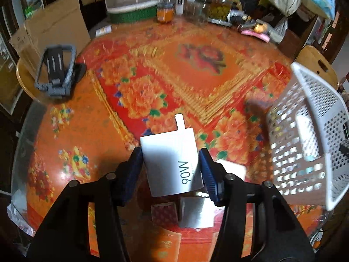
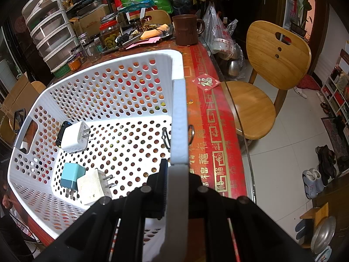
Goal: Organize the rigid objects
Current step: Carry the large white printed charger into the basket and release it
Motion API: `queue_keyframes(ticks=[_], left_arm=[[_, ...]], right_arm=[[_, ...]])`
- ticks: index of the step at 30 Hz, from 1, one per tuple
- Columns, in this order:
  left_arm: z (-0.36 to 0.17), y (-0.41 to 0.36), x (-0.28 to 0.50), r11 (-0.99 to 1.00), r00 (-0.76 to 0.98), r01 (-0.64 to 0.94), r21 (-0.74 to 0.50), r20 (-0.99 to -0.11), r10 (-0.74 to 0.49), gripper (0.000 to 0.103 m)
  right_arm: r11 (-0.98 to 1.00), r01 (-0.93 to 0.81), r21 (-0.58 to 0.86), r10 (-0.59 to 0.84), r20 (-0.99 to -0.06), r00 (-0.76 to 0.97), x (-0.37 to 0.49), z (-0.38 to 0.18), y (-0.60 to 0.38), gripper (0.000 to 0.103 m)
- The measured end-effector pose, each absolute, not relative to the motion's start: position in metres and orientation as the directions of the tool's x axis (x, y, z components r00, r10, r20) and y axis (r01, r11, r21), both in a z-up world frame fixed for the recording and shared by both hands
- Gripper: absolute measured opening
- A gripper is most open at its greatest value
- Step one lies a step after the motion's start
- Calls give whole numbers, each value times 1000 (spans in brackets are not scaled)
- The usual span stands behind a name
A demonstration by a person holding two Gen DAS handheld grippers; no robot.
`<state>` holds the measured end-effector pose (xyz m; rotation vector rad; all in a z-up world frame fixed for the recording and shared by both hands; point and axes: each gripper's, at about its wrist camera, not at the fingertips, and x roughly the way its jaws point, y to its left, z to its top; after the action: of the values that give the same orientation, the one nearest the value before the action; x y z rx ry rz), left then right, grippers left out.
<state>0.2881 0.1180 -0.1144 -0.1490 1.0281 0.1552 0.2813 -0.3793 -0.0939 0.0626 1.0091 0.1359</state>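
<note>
In the left wrist view, my left tongs [image 1: 171, 170] sit at the lower centre of the frame, clamped on a white charger [image 1: 170, 163] marked 90W, its prong pointing toward the frame's middle. The blue pads press both flanks and the charger hangs clear of the floral surface [image 1: 196, 69]. Below it, at the bottom centre, a silvery block [image 1: 195, 212] and a small dark red piece [image 1: 163, 215] lie on the surface. The white basket [image 1: 309, 131] stands at the right edge. To do this well, I judge I should keep the grip square, carry the charger right over the rim, and release low.

In the right wrist view, my right tongs [image 2: 176, 187] at the lower centre are pinched tight on the basket's rim, steadying it. Inside, toward the left, lie a white plug [image 2: 74, 137], a blue adapter [image 2: 72, 178] and a cream plug [image 2: 93, 185] touching it.
</note>
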Motion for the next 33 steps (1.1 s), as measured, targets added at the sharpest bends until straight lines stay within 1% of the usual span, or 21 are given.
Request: queue_keyframes(ticks=[3, 9, 12, 15, 19, 24, 27, 33], left_arm=[[-80, 106, 283, 985, 560, -165, -57, -827, 46, 50], [-10, 53, 280, 998, 649, -36, -45, -761, -11, 50], [11, 24, 281, 999, 663, 23, -38, -748, -43, 50], [20, -8, 287, 997, 661, 74, -29, -747, -71, 50], [12, -55, 305, 988, 608, 148, -33, -786, -117, 50], [-20, -100, 319, 979, 537, 205, -1, -836, -113, 50], [-37, -118, 324, 974, 509, 225, 28, -856, -93, 50], [-79, -129, 337, 969, 440, 246, 37, -895, -78, 50]], right_arm=[[990, -84, 115, 143, -839, 525, 281, -94, -379, 9], [990, -84, 114, 141, -840, 523, 282, -95, -378, 9], [990, -84, 113, 140, -841, 523, 282, -95, -378, 9], [990, -83, 112, 139, -842, 521, 282, -96, -377, 9], [991, -81, 111, 137, -843, 520, 283, -97, -375, 9], [991, -82, 109, 136, -845, 517, 282, -97, -375, 9], [991, -82, 109, 136, -846, 516, 282, -97, -374, 9], [991, -82, 109, 136, -845, 517, 282, -97, -374, 9]])
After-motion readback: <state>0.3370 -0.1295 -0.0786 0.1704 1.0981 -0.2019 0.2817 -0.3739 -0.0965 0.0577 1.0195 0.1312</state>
